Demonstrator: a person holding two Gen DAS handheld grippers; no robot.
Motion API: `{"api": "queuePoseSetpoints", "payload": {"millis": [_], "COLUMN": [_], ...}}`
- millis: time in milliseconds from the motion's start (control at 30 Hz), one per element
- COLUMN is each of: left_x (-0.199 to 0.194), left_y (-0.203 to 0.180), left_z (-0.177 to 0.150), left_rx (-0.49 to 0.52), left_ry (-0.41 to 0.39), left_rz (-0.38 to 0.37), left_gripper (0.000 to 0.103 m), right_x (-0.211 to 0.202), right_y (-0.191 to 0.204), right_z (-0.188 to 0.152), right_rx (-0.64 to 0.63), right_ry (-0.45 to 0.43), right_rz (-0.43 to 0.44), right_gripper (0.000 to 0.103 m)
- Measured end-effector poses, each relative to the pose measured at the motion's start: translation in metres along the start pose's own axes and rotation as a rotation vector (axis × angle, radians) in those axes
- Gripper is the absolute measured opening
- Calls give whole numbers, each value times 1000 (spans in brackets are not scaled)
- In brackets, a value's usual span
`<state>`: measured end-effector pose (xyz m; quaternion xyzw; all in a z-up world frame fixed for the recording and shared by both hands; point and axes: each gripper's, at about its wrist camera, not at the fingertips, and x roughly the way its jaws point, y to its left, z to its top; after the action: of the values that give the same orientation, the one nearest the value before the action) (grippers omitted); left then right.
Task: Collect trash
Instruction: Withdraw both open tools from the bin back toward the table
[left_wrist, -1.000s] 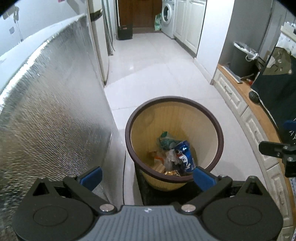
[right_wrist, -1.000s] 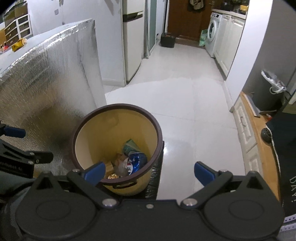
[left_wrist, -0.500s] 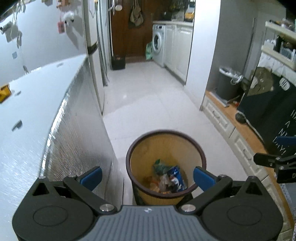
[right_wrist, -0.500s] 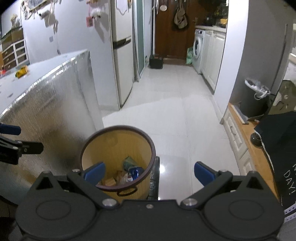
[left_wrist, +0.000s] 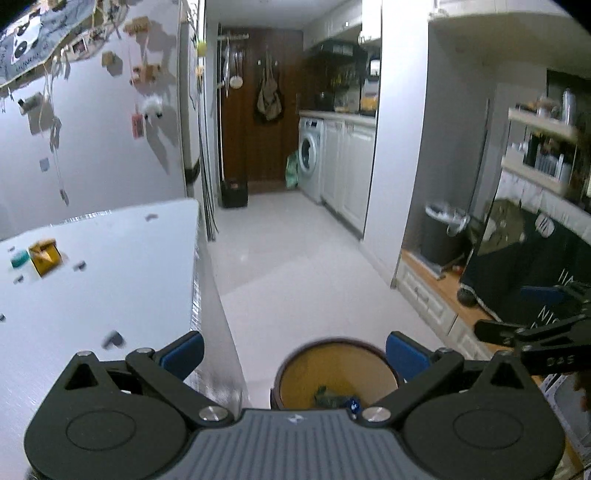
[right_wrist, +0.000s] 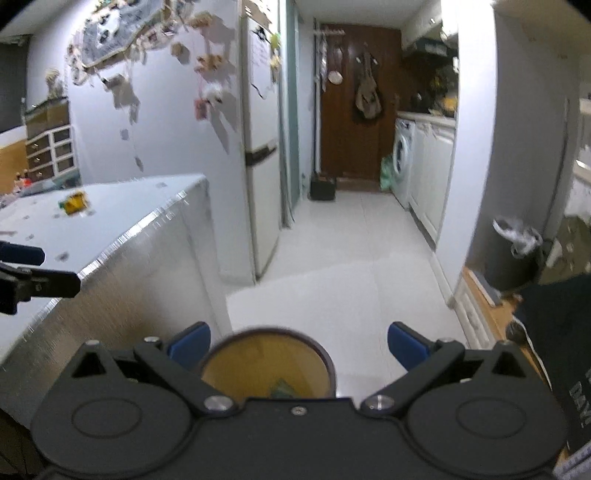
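Your left hand-held gripper (left_wrist: 293, 354) is spread wide with nothing between its blue pads, and so is your right hand-held gripper (right_wrist: 297, 343). Both hang above the bin (left_wrist: 334, 373), a yellow tub with a dark brown rim that stands on the white floor (left_wrist: 295, 266) just beside the bench's foil-clad side (right_wrist: 147, 288). Some trash (left_wrist: 334, 395) lies at the bottom of the bin, a dark green scrap and a blue wrapper among it. On the bench (left_wrist: 110, 280), near its far left edge, a small yellow box (left_wrist: 45, 255) sits beside a teal piece (left_wrist: 18, 257), with small grey scraps scattered over the top. The pictures are blurred, so finer detail is lost.
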<state>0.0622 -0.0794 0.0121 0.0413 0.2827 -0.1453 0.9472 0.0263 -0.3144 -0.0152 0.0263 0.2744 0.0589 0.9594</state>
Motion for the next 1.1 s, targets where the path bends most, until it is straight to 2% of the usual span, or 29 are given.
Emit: {"api": "queuePoseSetpoints", "payload": {"millis": [333, 567, 767, 900, 1000, 1100], "left_x": [-58, -93, -110, -111, -96, -71], "left_y": [77, 140, 194, 238, 269, 298], "left_z": [31, 64, 112, 136, 144, 146], "left_rx": [-14, -7, 55, 18, 5, -10], "left_ry": [-73, -165, -244, -301, -307, -315], "left_rz": [88, 218, 380, 420, 424, 467], "left_gripper": [103, 103, 103, 103, 103, 103], "right_x": [8, 23, 40, 54, 77, 104], "right_y": [70, 127, 177, 211, 239, 264], "right_z": [53, 94, 138, 176, 201, 223], "right_rx": [-77, -128, -176, -213, -225, -219], "right_ry": [-100, -138, -157, -186, -200, -193], "right_rz": [122, 215, 287, 312, 314, 346], "right_gripper": [103, 103, 103, 103, 103, 103]}}
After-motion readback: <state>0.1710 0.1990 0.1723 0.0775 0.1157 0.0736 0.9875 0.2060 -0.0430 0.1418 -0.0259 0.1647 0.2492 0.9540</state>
